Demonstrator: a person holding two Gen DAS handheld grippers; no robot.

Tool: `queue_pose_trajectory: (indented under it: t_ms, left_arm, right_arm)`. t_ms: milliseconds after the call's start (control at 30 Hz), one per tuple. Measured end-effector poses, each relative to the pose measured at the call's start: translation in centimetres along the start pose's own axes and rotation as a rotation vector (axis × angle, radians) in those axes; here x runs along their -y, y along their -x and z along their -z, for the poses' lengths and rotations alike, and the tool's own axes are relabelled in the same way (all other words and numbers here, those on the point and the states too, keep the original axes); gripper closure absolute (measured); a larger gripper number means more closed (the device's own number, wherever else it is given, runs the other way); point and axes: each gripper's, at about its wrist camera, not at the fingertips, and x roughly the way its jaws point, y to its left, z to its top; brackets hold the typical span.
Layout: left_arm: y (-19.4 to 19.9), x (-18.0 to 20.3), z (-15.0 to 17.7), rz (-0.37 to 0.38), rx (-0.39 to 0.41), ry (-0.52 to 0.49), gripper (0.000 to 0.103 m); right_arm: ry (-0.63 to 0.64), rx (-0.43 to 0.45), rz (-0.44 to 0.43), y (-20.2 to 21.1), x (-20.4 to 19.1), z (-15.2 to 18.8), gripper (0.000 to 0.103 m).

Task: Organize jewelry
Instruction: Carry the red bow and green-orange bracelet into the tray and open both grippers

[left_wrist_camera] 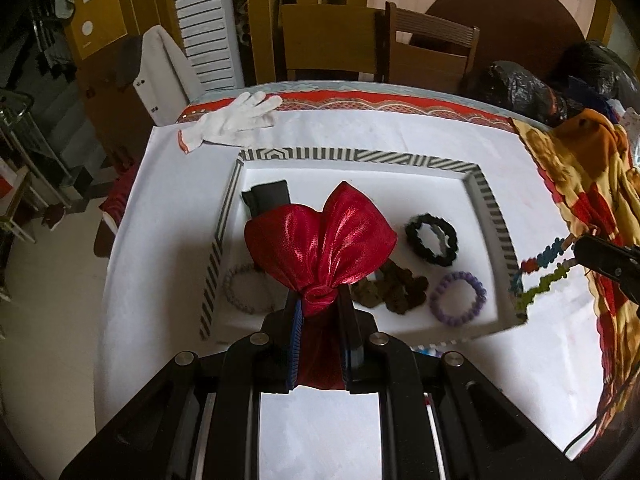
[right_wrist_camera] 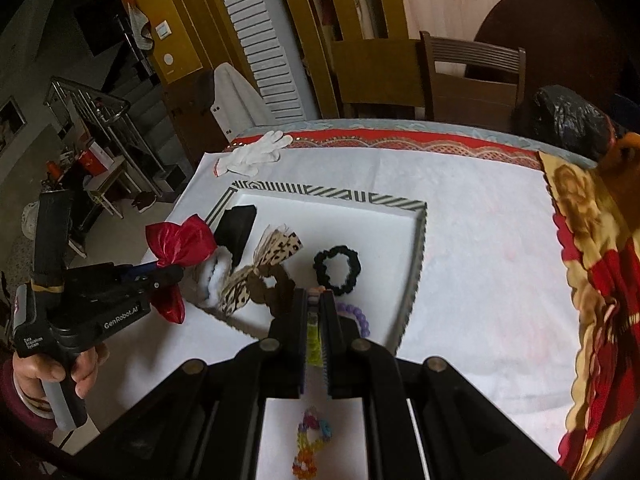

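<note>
My left gripper (left_wrist_camera: 320,306) is shut on the neck of a shiny red pouch (left_wrist_camera: 320,240) and holds it above the striped-rim tray (left_wrist_camera: 360,157); it also shows in the right wrist view (right_wrist_camera: 176,272) with the pouch (right_wrist_camera: 180,242). My right gripper (right_wrist_camera: 316,300) is shut on a multicoloured bead bracelet (right_wrist_camera: 314,338) that hangs below it; in the left wrist view the bracelet (left_wrist_camera: 540,272) dangles at the tray's right edge. In the tray lie a black scrunchie (left_wrist_camera: 432,240), a purple bracelet (left_wrist_camera: 458,298), a brown scrunchie (left_wrist_camera: 394,290), a pale bead bracelet (left_wrist_camera: 246,288) and a black pouch (left_wrist_camera: 266,198).
A white glove (left_wrist_camera: 236,120) lies at the far left of the white cloth. A patterned orange-red cloth (left_wrist_camera: 588,184) covers the right side. Black plastic bags (left_wrist_camera: 520,88) sit at the far right. Wooden chairs (left_wrist_camera: 432,48) stand behind the table. A leopard-print bow (right_wrist_camera: 276,252) lies in the tray.
</note>
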Motion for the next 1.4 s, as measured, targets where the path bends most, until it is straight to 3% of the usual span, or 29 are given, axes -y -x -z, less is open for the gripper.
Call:
queue_pose_trajectory:
  t_ms: [167,500,767,1167,1233,1333,1400]
  left_arm:
    - [-1.4,-0.3,-1.4,-0.013,-0.009,0.000,0.096]
    - [-5.3,-1.7,-6.0,0.045,-0.044,0.073,0.096]
    - [-9.8,-1.5,-8.0,0.000,-0.092,0.088,0.096]
    - [-13.9,-0.9,-7.7,0.008,-0.158,0.115,0.096]
    - [-14.2,-1.1,-7.7,0.014,-0.160,0.120,0.092]
    - [-14.1,-1.2,-7.7,0.025,-0.153,0.131,0.083]
    - [-14.0,-1.4,-7.6,0.030,-0.150,0.137,0.083]
  right_arm:
    - [0.014,-0.017,0.007,-1.9,0.1,-1.6,0.097]
    - [-0.007,-0.044,0.005,-6.9,1.1,-5.6,0.097]
    - [-0.055,-0.052,-0.033,-12.0,1.8,-9.0,0.097]
    - [-0.169,-0.181,0.082,-17.4,7.8,-5.6,0.097]
    - [-0.171,-0.184,0.101,-17.7,8.2,-5.2,0.097]
    - [-0.171,-0.176,0.114,-17.7,8.3,-5.1,0.082]
    - [-0.169,-0.171,0.114,-17.5,8.1,-5.2,0.057]
